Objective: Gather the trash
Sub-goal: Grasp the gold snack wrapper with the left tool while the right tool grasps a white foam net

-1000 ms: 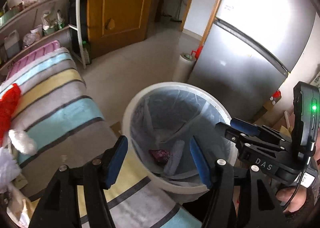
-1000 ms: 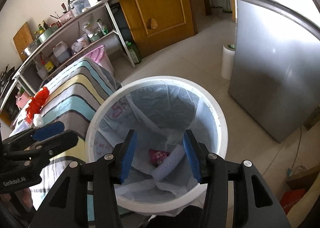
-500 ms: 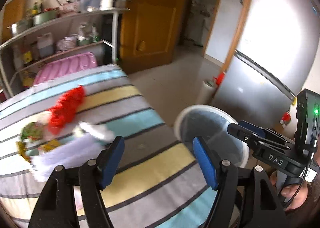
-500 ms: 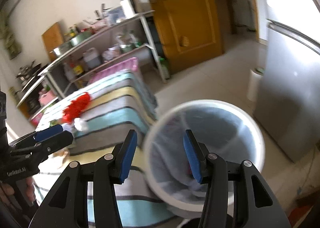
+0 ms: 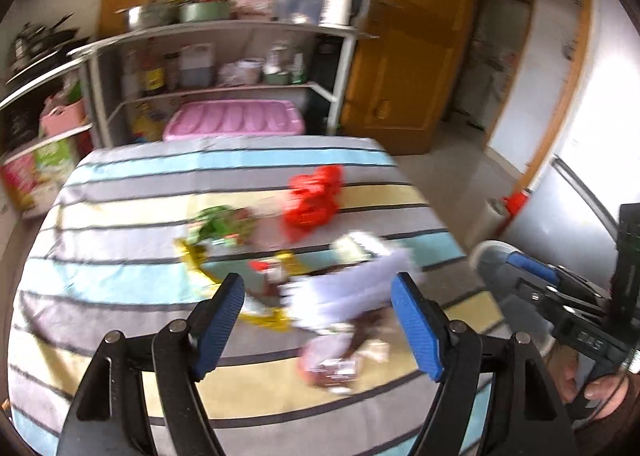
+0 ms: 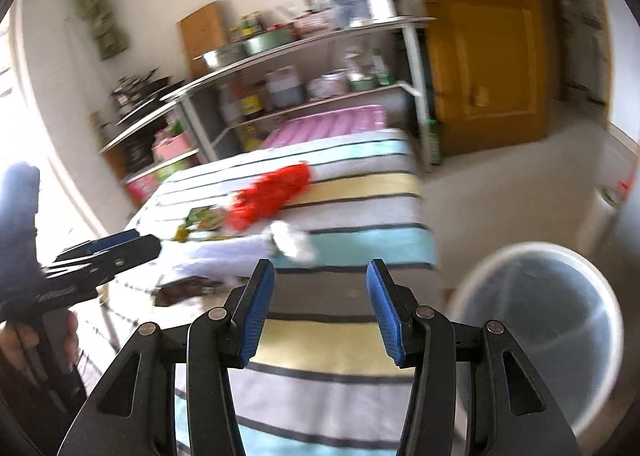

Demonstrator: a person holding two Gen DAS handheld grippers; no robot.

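Note:
Trash lies on the striped table (image 5: 120, 192): a red bag (image 5: 314, 196), a green wrapper (image 5: 220, 226), yellow wrappers (image 5: 196, 260), white plastic (image 5: 352, 288) and a pink packet (image 5: 328, 364). My left gripper (image 5: 318, 330) is open and empty, above the white plastic and the pink packet. My right gripper (image 6: 320, 314) is open and empty over the table's near part. The red bag (image 6: 272, 194) and white plastic (image 6: 292, 242) lie beyond it. The white bin (image 6: 540, 316), lined with a clear bag, stands right of the table. Both views are blurred.
Metal shelves (image 5: 224, 56) with pots and bottles stand behind the table, with a pink box (image 5: 236, 122) below. A wooden door (image 5: 408, 56) is at the back right. A steel fridge (image 5: 576, 208) stands at the right. My right gripper also shows in the left wrist view (image 5: 560, 296).
Both grippers have swung away from the bin, left and up, towards the table. The bin has slid to the right edge of both views. Both stay open and empty.

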